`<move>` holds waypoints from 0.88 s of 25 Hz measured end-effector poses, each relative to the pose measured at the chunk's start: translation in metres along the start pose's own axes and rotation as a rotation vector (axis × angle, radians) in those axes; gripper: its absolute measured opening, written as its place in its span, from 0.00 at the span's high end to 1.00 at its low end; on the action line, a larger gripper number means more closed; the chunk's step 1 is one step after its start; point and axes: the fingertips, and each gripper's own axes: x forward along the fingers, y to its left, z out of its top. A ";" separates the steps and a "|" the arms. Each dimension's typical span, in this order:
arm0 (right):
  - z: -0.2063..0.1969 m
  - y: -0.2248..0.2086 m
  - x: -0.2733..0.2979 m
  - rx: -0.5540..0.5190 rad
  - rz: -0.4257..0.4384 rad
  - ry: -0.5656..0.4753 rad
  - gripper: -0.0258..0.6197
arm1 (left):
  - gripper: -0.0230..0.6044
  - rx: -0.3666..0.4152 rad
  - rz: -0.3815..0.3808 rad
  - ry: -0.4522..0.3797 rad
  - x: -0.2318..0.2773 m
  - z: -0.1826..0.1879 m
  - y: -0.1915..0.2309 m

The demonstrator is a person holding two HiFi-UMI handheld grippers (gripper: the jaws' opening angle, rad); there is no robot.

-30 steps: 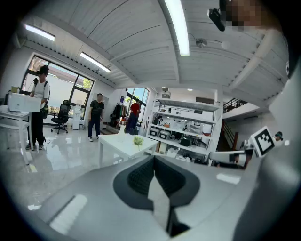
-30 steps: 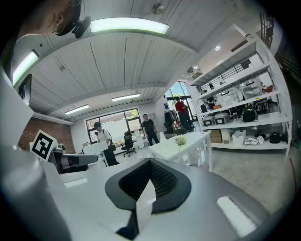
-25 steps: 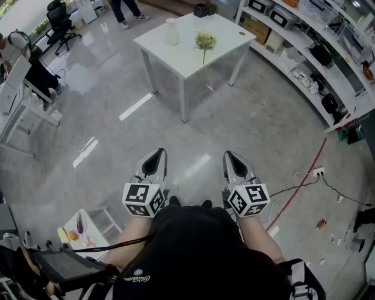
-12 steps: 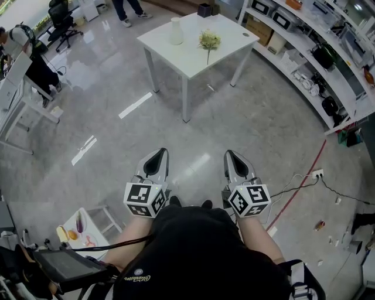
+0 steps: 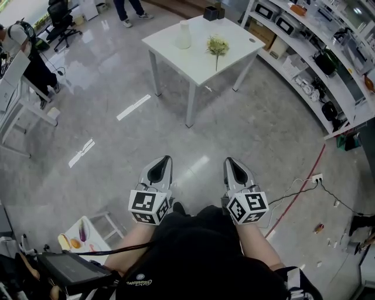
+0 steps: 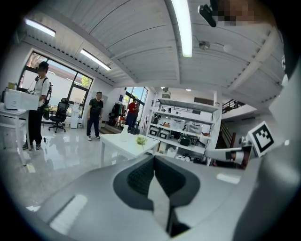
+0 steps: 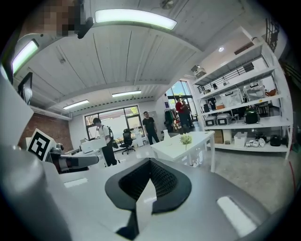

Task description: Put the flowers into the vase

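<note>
A white vase (image 5: 183, 35) stands on the white table (image 5: 199, 61) far ahead, with a green and cream bunch of flowers (image 5: 218, 45) lying to its right on the tabletop. My left gripper (image 5: 161, 167) and right gripper (image 5: 234, 168) are held side by side over the floor, well short of the table. Both are shut with nothing between the jaws. From the left gripper view, the flowers (image 6: 141, 140) show small beyond the shut left gripper (image 6: 153, 157). The right gripper view has the flowers (image 7: 186, 139) and vase (image 7: 165, 134) beyond the shut right gripper (image 7: 150, 161).
Shelves (image 5: 328, 53) with appliances line the right side. A red cable (image 5: 299, 187) and a white cord cross the floor at the right. A desk (image 5: 17, 88) and office chair (image 5: 58, 17) stand at the left, with people nearby. A small stool (image 5: 82, 231) sits at lower left.
The table with vase and flowers has drifted lower and to the right in the head view as both grippers are carried toward it. Both stay shut and side by side.
</note>
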 end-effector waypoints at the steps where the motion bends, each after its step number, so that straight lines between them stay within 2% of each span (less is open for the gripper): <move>1: -0.001 0.001 0.004 0.001 -0.004 0.001 0.96 | 0.95 -0.006 -0.005 0.008 0.002 -0.002 0.004; 7: 0.003 -0.003 0.035 0.007 -0.018 0.000 0.96 | 0.95 -0.024 -0.019 0.041 0.024 -0.007 0.025; 14: 0.025 -0.048 0.103 0.024 0.011 -0.023 0.96 | 0.95 -0.004 -0.007 0.056 0.097 0.007 0.037; 22: 0.106 -0.132 0.203 -0.010 0.106 -0.062 0.96 | 0.95 0.025 0.026 -0.004 0.235 0.077 0.031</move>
